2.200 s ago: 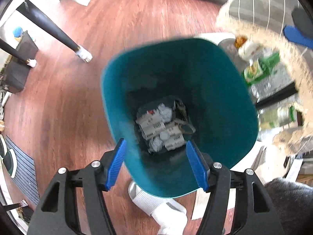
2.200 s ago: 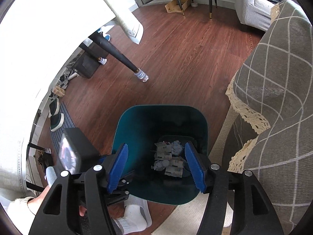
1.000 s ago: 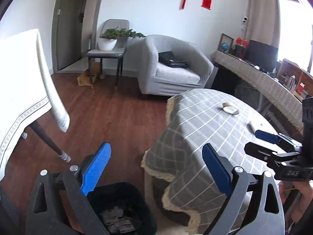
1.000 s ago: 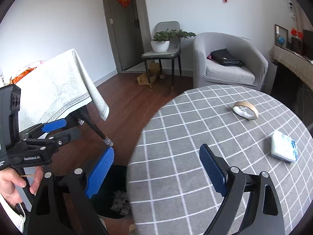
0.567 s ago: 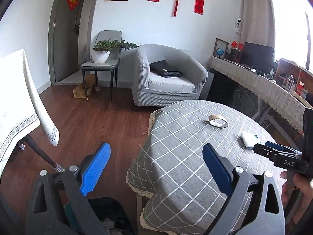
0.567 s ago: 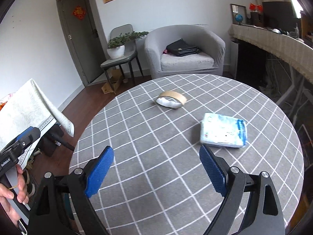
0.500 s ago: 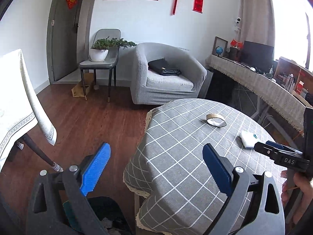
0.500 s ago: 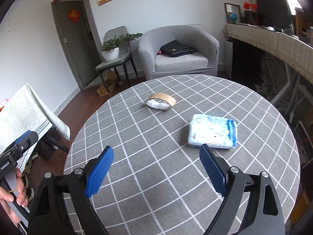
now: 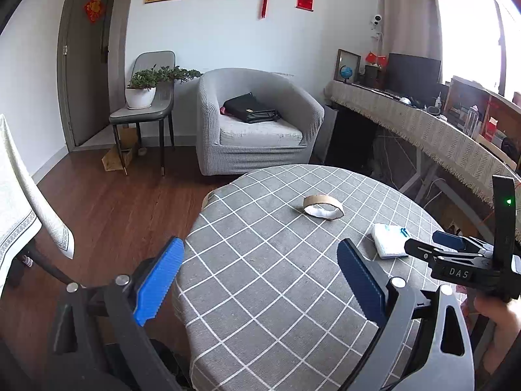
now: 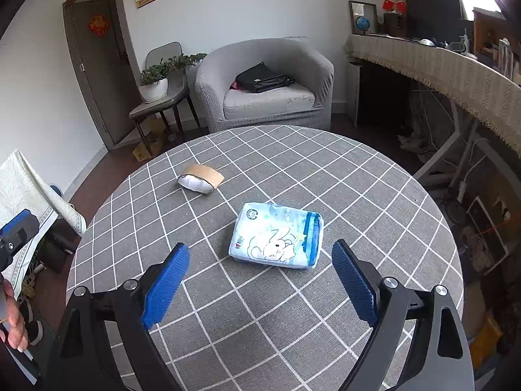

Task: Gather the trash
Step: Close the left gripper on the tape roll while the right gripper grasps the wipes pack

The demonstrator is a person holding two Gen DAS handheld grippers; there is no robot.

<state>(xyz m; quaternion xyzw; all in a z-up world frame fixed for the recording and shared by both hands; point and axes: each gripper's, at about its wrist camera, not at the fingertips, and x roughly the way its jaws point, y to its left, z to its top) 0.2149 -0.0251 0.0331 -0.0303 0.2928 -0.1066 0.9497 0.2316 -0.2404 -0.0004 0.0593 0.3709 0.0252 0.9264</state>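
On the round table with a grey checked cloth [image 10: 374,195] lie a brown cardboard ring with crumpled white paper inside it [image 10: 201,179] and a blue-and-white tissue pack [image 10: 276,237]. My right gripper [image 10: 260,285] hangs open just short of the pack, nothing between its blue pads. My left gripper [image 9: 259,280] is open too, over the table's left edge, empty. In the left wrist view the ring [image 9: 323,207] lies ahead, the pack [image 9: 389,244] sits to the right, and the right gripper [image 9: 433,248] reaches in beside it.
A grey armchair [image 9: 257,123] with a black bag stands beyond the table. Left of it is a chair with a potted plant [image 9: 143,94]. A white-clothed table [image 9: 19,208] is at the left, a long draped counter [image 10: 439,68] at the right. A hand [image 10: 13,319] holds the left gripper [image 10: 14,233].
Both views swung up from the teal bin on the floor to the table top. The right gripper came closer to the tissue pack. Both grippers stayed open.
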